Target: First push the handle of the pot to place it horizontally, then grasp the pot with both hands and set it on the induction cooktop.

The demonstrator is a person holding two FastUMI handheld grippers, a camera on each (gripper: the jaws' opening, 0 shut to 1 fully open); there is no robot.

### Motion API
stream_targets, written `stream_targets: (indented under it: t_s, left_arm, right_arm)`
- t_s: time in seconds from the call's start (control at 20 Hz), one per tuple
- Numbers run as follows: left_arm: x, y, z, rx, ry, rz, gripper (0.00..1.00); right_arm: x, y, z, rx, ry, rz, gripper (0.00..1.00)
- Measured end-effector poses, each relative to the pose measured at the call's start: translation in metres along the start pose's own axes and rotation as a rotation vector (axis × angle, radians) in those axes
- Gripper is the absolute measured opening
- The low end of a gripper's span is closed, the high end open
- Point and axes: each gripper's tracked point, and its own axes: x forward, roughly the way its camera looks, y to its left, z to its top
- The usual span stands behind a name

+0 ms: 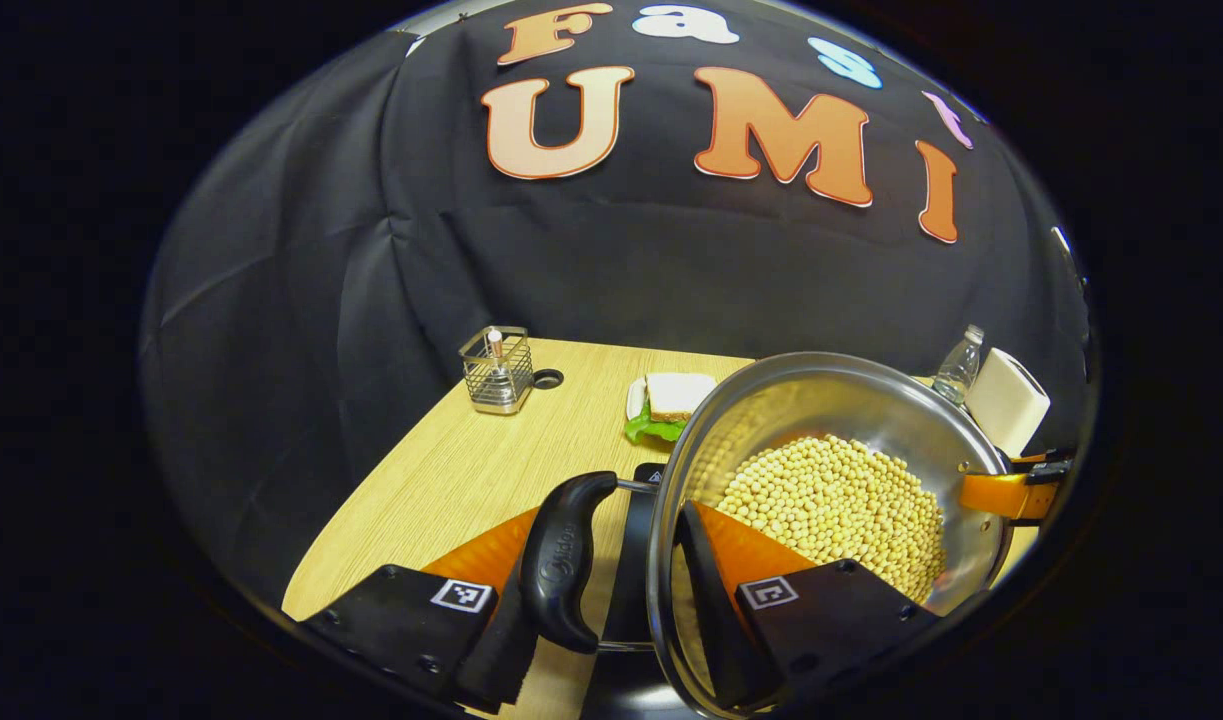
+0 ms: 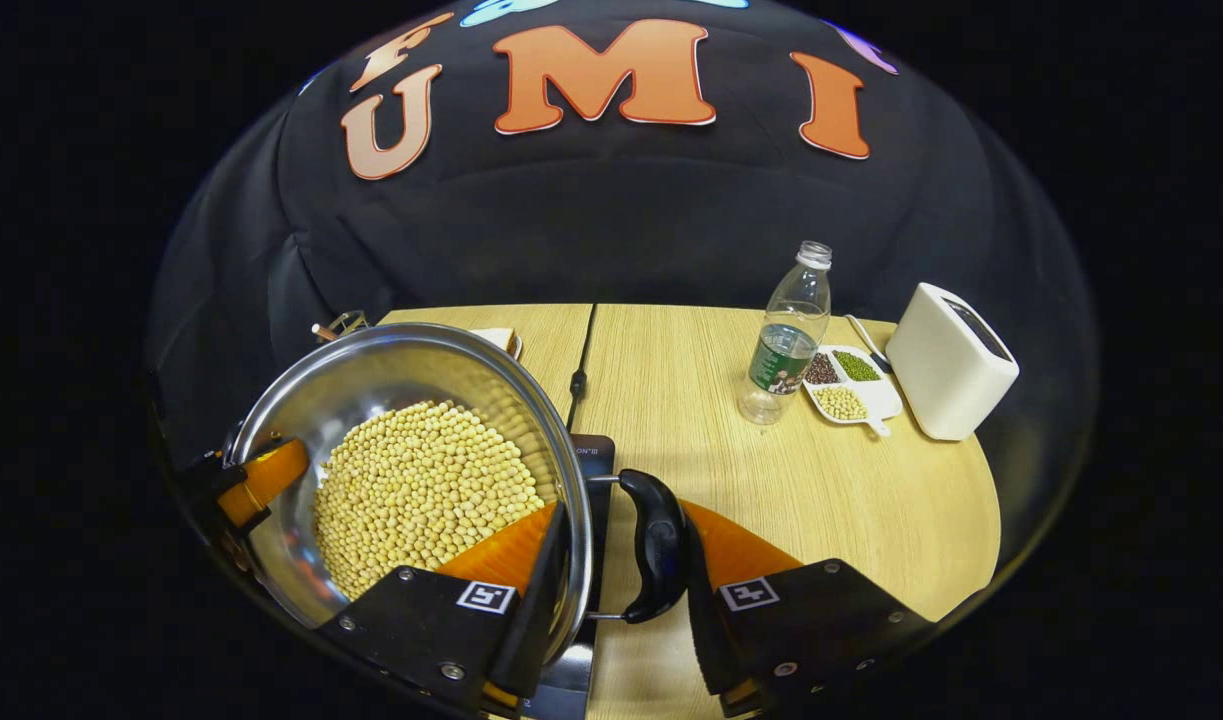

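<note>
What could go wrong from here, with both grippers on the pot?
1. The pot looks tilted in both views and holds loose soybeans; more tilt could spill them.
2. Each gripper, left and right, straddles rim and side handle, a narrow hold that might slip.
3. The cooktop sits mostly hidden under the pot, so set-down could land off-centre.

Left tongs (image 1: 611, 590) apparently clamp the pot (image 1: 831, 480) at its handle (image 1: 568, 560).
</note>
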Motion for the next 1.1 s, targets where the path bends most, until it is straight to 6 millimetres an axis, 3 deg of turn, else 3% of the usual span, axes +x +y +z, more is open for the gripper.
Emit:
stream_targets:
  t_s: [0.6, 1.0, 1.05, 1.1]
  left_arm:
    - [0.013, -0.002, -0.004, -0.013, 0.061, -0.021, 0.75]
    - [0.023, 0.002, -0.004, -0.023, 0.087, -0.056, 0.72]
    - [0.025, 0.001, -0.004, -0.017, 0.081, -0.048, 0.80]
    - [0.024, 0.001, -0.005, -0.010, 0.079, -0.040, 0.75]
  right_arm:
    - [0.033, 0.015, -0.016, 0.004, 0.056, -0.023, 0.60]
    - [0.033, 0.014, -0.014, -0.011, 0.070, -0.055, 0.59]
    - [0.034, 0.013, -0.015, -0.006, 0.067, -0.054, 0.60]
    - [0.033, 0.013, -0.015, -0.010, 0.064, -0.057, 0.62]
